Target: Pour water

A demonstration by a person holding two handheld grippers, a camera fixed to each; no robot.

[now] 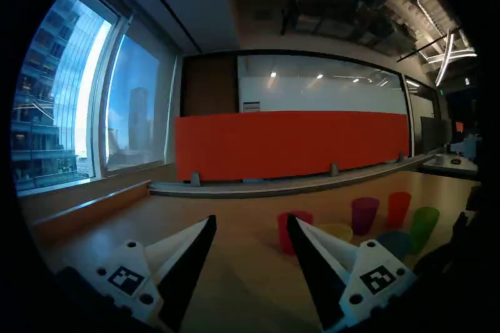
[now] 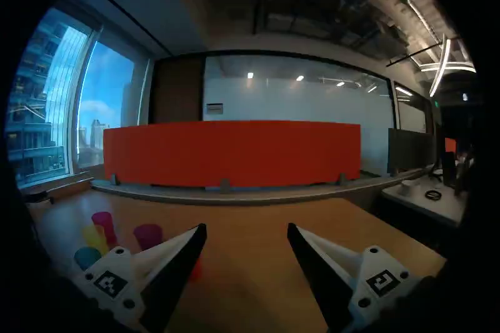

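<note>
Several coloured plastic cups stand on the wooden table. In the left gripper view a red cup (image 1: pixel 287 230) sits just behind the right finger; a purple cup (image 1: pixel 365 214), an orange cup (image 1: pixel 399 208), a green cup (image 1: pixel 424 227), a yellow cup (image 1: pixel 338 232) and a blue cup (image 1: pixel 395 243) cluster to the right. My left gripper (image 1: pixel 251 225) is open with nothing between its fingers. In the right gripper view a magenta cup (image 2: pixel 104 225), a pink cup (image 2: pixel 148 235), a yellow cup (image 2: pixel 94 238) and a blue cup (image 2: pixel 87 257) stand at the left. My right gripper (image 2: pixel 245 233) is open and holds nothing.
A long orange divider panel (image 1: pixel 294 144) runs along the table's far edge. Large windows (image 1: pixel 69 114) line the left wall. A neighbouring desk (image 2: pixel 425 198) with small items stands at the right. Bare wooden tabletop (image 2: pixel 250 252) lies ahead of both grippers.
</note>
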